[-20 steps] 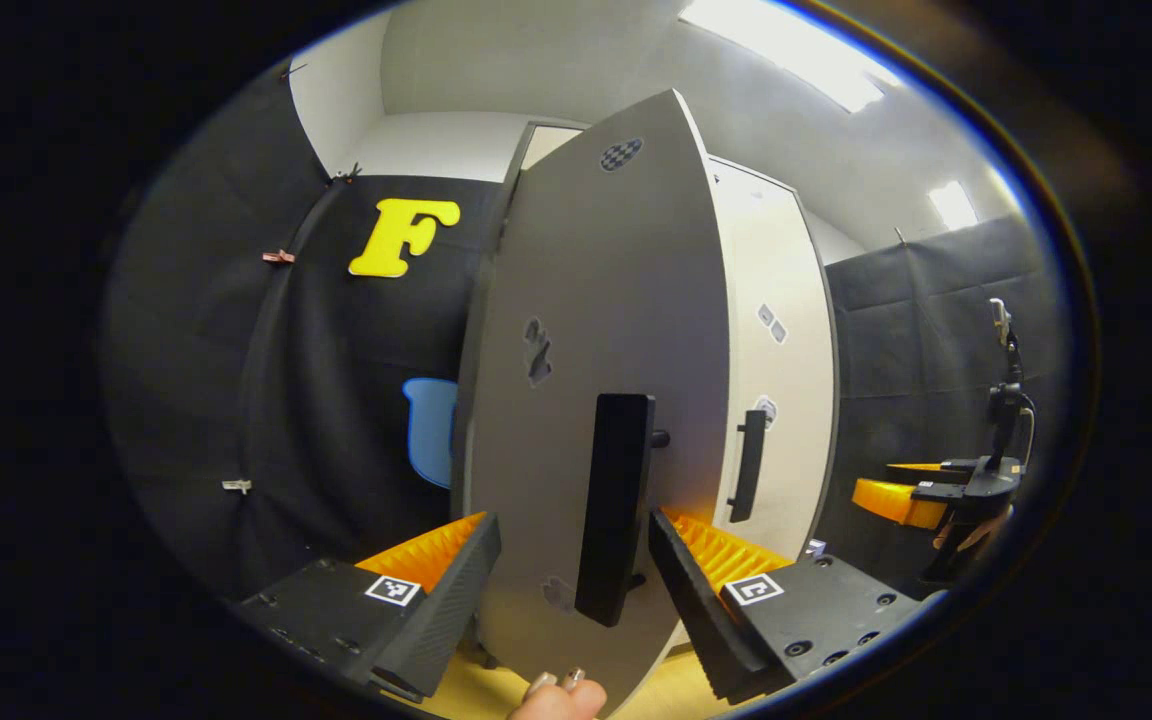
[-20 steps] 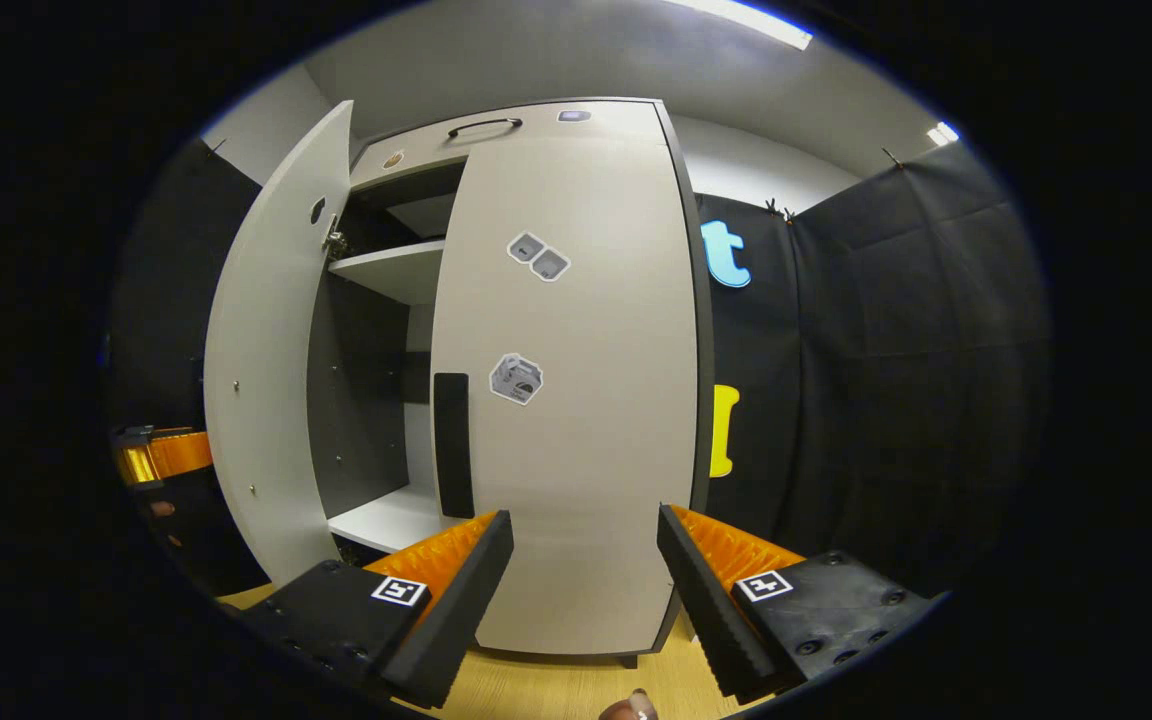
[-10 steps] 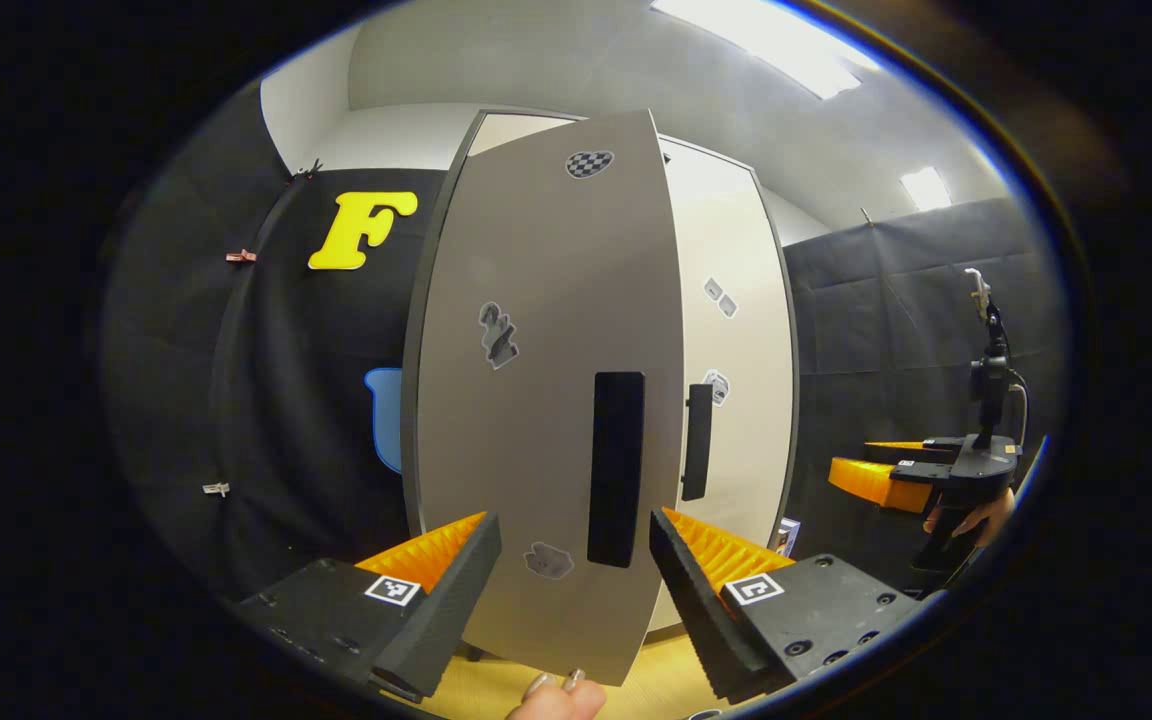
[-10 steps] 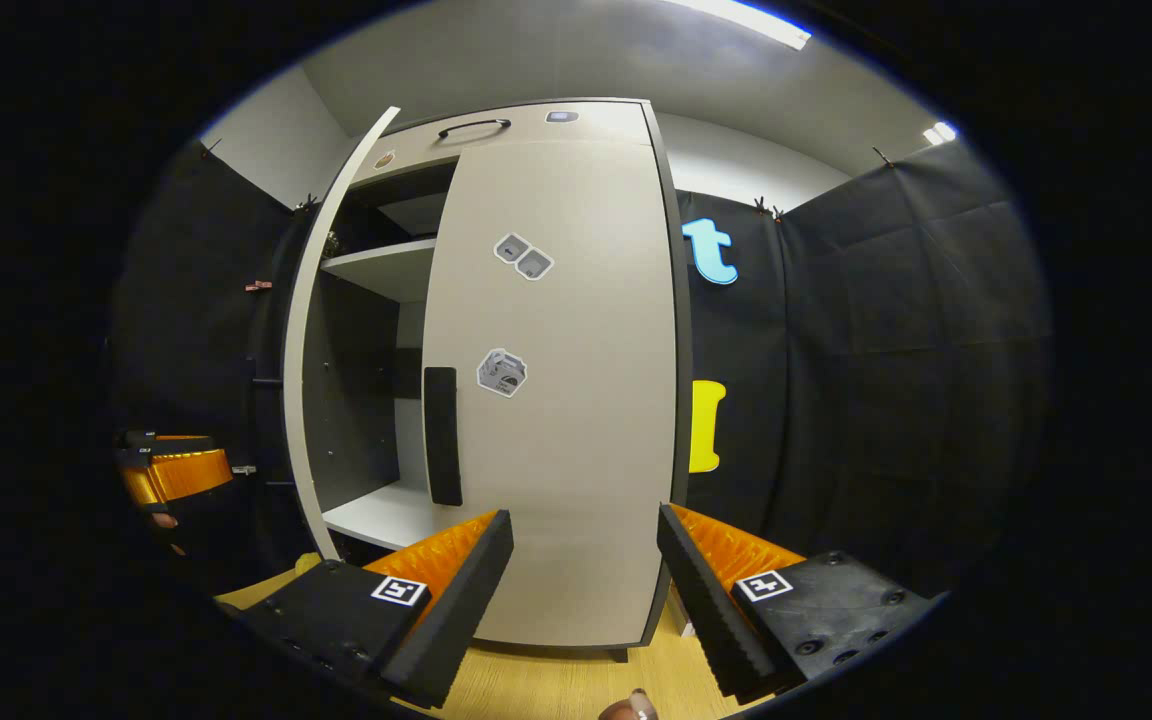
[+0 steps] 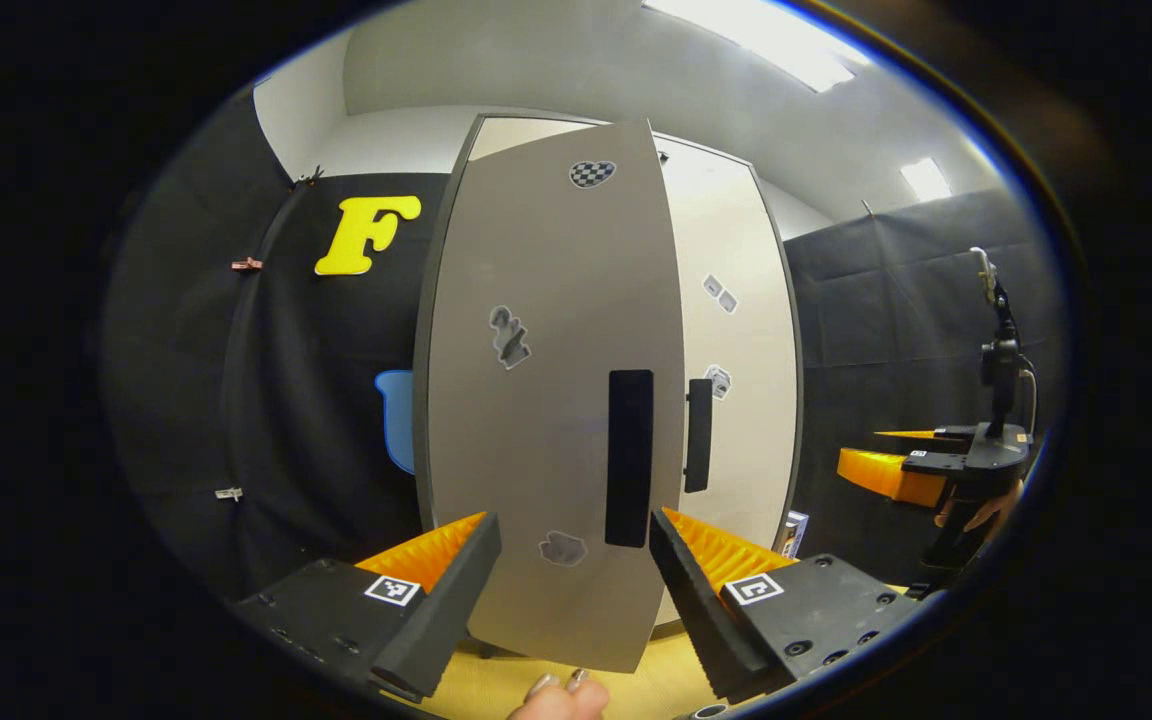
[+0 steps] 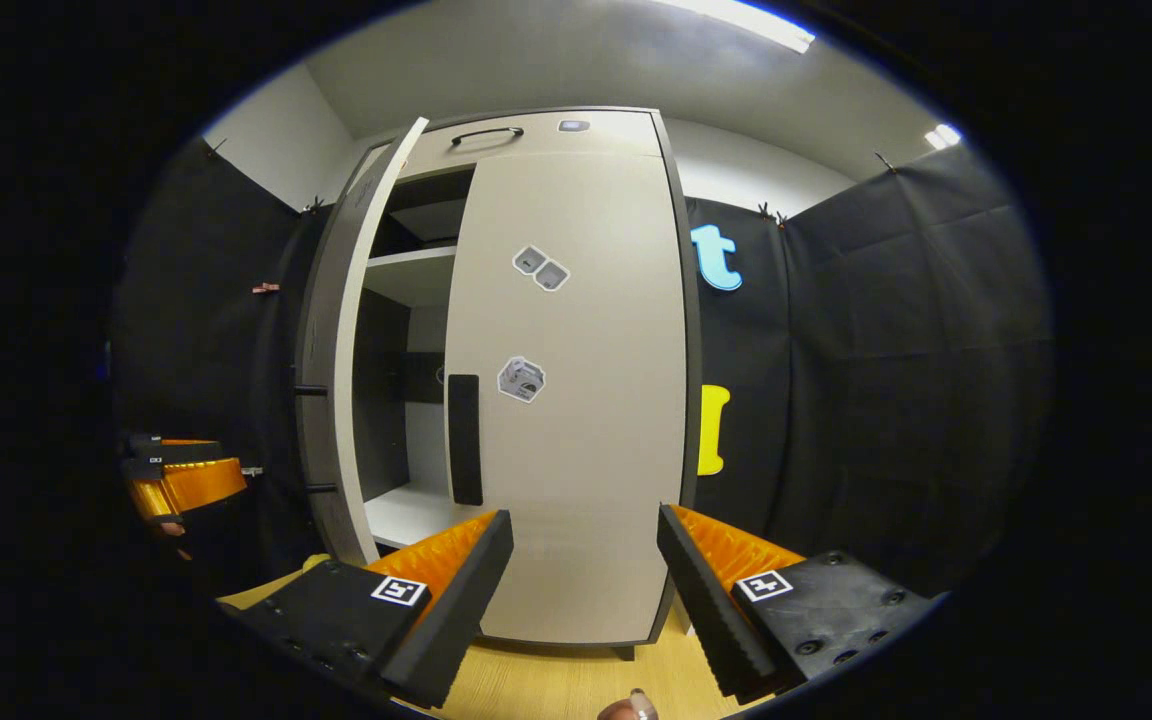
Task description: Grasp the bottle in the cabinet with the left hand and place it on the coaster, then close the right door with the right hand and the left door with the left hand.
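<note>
Jaws gape wide on both the left gripper and right gripper, holding nothing. Left door, flat matte grey, stands ajar; right door hides most cabinet shelves.

1. My left gripper: jaws parted wide, nothing between them, held level and pointing forward.
2. My right gripper: jaws likewise spread, holding nothing, level.
3. My fingertips: visible below the left gripper.
</note>
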Action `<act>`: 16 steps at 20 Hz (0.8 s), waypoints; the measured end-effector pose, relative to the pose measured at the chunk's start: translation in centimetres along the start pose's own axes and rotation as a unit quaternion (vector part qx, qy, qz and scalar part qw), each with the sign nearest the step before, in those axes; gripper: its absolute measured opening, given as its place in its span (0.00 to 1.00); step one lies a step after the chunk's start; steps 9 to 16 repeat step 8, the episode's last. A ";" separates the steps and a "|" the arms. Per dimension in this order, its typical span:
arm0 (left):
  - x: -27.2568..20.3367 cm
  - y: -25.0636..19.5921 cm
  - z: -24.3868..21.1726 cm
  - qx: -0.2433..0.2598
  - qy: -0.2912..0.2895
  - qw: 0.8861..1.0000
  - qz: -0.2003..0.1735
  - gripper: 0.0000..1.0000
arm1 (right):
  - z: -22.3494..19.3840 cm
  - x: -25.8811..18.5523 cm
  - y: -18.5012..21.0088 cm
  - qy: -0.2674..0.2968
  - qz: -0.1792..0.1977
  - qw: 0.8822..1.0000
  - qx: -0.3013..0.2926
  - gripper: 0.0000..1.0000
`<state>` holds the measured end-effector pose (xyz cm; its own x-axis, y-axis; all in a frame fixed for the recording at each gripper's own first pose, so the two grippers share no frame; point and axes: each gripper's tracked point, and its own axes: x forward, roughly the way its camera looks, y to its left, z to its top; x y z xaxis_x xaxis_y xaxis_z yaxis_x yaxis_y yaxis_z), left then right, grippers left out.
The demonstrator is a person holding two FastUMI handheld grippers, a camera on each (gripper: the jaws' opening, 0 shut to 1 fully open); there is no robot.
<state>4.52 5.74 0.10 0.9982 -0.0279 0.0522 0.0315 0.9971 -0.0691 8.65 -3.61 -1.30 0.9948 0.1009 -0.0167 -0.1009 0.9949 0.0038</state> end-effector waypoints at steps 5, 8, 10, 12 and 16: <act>0.0 0.5 -0.3 -0.006 0.003 1.000 0.009 0.95 | 0.2 -0.7 0.2 -0.001 -0.005 1.000 -0.004 0.96; 0.1 0.7 -0.2 0.000 0.002 1.000 0.014 0.95 | 0.3 -1.3 0.1 -0.002 -0.009 1.000 -0.008 0.96; 0.1 0.7 -0.2 0.000 0.002 1.000 0.014 0.95 | 0.3 -1.3 0.1 -0.002 -0.009 1.000 -0.008 0.96; 0.1 0.7 -0.2 0.000 0.002 1.000 0.014 0.95 | 0.3 -1.3 0.1 -0.002 -0.009 1.000 -0.008 0.96; 0.1 0.7 -0.2 0.000 0.002 1.000 0.014 0.95 | 0.3 -1.3 0.1 -0.002 -0.009 1.000 -0.008 0.96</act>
